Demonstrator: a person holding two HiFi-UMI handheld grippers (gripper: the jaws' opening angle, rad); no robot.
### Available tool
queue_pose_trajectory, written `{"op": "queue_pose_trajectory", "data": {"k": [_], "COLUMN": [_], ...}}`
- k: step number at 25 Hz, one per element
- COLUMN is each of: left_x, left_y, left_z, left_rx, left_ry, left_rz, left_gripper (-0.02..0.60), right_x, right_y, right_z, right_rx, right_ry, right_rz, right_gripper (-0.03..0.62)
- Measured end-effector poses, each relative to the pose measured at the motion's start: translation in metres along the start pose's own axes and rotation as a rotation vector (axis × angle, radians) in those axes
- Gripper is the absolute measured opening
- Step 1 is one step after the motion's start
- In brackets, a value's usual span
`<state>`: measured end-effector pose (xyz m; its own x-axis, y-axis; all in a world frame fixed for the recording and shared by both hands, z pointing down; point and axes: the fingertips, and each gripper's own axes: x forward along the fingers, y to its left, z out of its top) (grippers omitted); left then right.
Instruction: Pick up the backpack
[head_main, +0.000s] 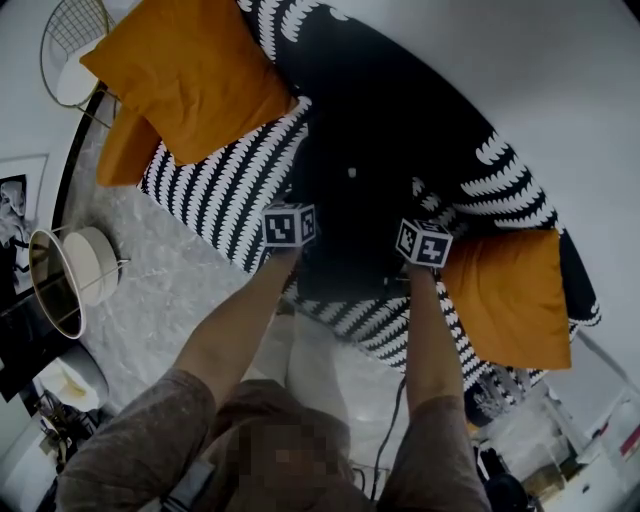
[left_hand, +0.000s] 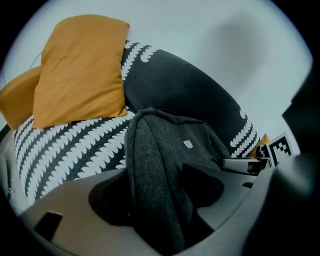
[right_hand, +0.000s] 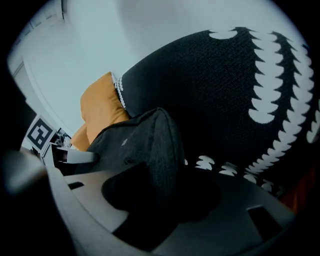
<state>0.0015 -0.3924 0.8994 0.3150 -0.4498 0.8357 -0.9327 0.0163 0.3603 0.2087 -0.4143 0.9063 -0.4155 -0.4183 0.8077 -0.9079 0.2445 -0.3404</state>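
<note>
A dark grey backpack (head_main: 350, 215) stands upright on a black-and-white patterned sofa (head_main: 215, 200), leaning against its dark backrest. I hold one side of it in each gripper. My left gripper (left_hand: 157, 200) is shut on the backpack's left edge (left_hand: 155, 165), and the fabric fills the gap between the jaws. On the opposite side edge (right_hand: 160, 145), my right gripper (right_hand: 162, 190) is shut in the same way. In the head view only the marker cubes show, the left one (head_main: 290, 225) and the right one (head_main: 424, 243), at either side of the pack.
Orange cushions lie at the sofa's left end (head_main: 195, 70) and right end (head_main: 510, 295). A round side table (head_main: 60, 280) and a wire chair (head_main: 75, 40) stand at the left on the marble floor (head_main: 150, 300). A cable (head_main: 390, 430) trails by my legs.
</note>
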Motion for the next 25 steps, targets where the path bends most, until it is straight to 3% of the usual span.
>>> {"op": "queue_pose_trajectory", "data": {"k": [3, 6, 14, 20, 25], "left_x": [-0.005, -0.01, -0.045, -0.095, -0.17], "left_y": [-0.012, -0.018, -0.036, -0.072, -0.113], "left_z": [0.002, 0.004, 0.0, 0.038, 0.082], "left_rx": [0.108, 0.164, 0.192, 0.318, 0.435], "left_ry": [-0.007, -0.017, -0.028, -0.114, -0.203], "left_rz": [-0.019, -0.042, -0.097, -0.173, -0.232], "left_gripper": [0.191, 0.124, 0.087, 0.084, 0.083], "right_x": [-0.005, -0.012, -0.058, -0.122, -0.2], "right_y": [0.008, 0.017, 0.036, 0.055, 0.085], "right_z": [0.0, 0.001, -0.004, 0.015, 0.052], "right_rx": [-0.036, -0.045, -0.016, 0.046, 0.055], "right_ry": [-0.007, -0.02, -0.117, -0.265, -0.381], "right_rz": [0.023, 0.035, 0.021, -0.007, -0.036], "right_gripper": [0.135, 0.086, 0.074, 0.071, 0.069]}}
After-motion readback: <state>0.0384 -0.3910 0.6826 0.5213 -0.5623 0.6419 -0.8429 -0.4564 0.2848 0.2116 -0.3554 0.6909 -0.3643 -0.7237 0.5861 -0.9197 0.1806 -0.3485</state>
